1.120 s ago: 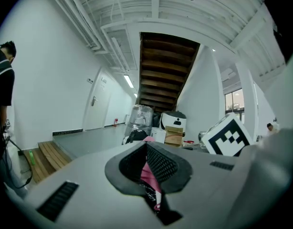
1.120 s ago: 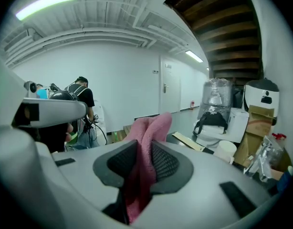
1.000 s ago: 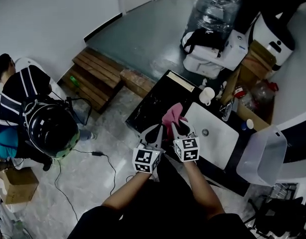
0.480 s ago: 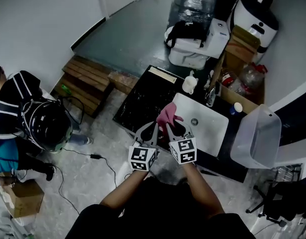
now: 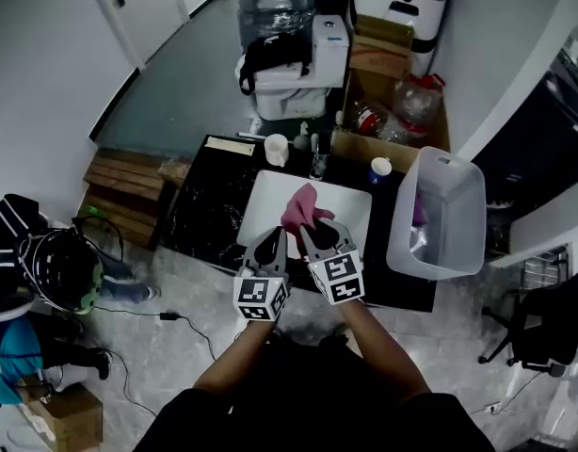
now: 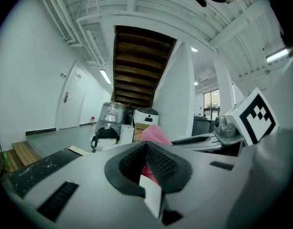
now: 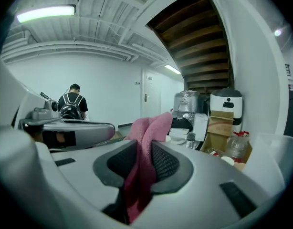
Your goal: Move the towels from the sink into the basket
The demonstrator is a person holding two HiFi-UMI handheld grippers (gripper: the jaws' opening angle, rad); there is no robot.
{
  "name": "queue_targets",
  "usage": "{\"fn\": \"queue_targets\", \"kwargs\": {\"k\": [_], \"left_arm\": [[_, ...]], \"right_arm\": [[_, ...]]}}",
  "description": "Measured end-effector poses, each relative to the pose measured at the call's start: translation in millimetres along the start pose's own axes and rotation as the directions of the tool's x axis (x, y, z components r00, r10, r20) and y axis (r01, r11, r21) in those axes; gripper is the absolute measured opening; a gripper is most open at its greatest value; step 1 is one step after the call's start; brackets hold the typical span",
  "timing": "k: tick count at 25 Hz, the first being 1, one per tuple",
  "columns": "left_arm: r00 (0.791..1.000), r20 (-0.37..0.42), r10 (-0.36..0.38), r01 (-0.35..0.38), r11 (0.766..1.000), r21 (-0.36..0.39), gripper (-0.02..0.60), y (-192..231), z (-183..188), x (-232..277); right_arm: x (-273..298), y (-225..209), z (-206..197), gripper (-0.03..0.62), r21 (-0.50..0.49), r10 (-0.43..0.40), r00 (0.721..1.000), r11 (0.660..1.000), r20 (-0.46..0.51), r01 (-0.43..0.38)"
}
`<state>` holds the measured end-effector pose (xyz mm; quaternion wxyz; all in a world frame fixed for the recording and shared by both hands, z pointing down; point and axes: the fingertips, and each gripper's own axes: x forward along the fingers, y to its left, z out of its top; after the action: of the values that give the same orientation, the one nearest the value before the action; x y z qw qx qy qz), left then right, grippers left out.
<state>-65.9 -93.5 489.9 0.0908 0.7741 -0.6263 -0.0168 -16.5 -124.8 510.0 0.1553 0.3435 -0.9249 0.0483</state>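
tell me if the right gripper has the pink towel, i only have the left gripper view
Observer: Yes. In the right gripper view the right gripper is shut on the pink towel, with cloth running down between its pads.
Operator: what is it over
Observer: In the head view the towel is above the white sink.
Operator: and the basket
Observer: The basket stands beside the sink on the person's right, with something pinkish lying inside it.

Fuzzy cloth towel [image 5: 301,207], translucent plastic basket [image 5: 463,205].
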Motion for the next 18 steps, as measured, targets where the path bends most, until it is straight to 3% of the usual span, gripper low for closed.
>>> {"fn": "queue_targets", "kwargs": {"k": [12, 18], "left_arm": [[0.993, 0.005, -0.115, 0.114, 0.992, 0.062, 0.013, -143, 16, 65], [0.991, 0.033, -0.132, 0.128, 0.987, 0.097, 0.012, -198, 26, 92]], "right_arm": [[-112, -123, 22, 0.107, 0.04, -0.141, 0.986, 0.99, 0.086, 0.138], [-163, -173, 28, 0.109, 0.065, -0.196, 0.971, 0.98, 0.136, 0.188]]}}
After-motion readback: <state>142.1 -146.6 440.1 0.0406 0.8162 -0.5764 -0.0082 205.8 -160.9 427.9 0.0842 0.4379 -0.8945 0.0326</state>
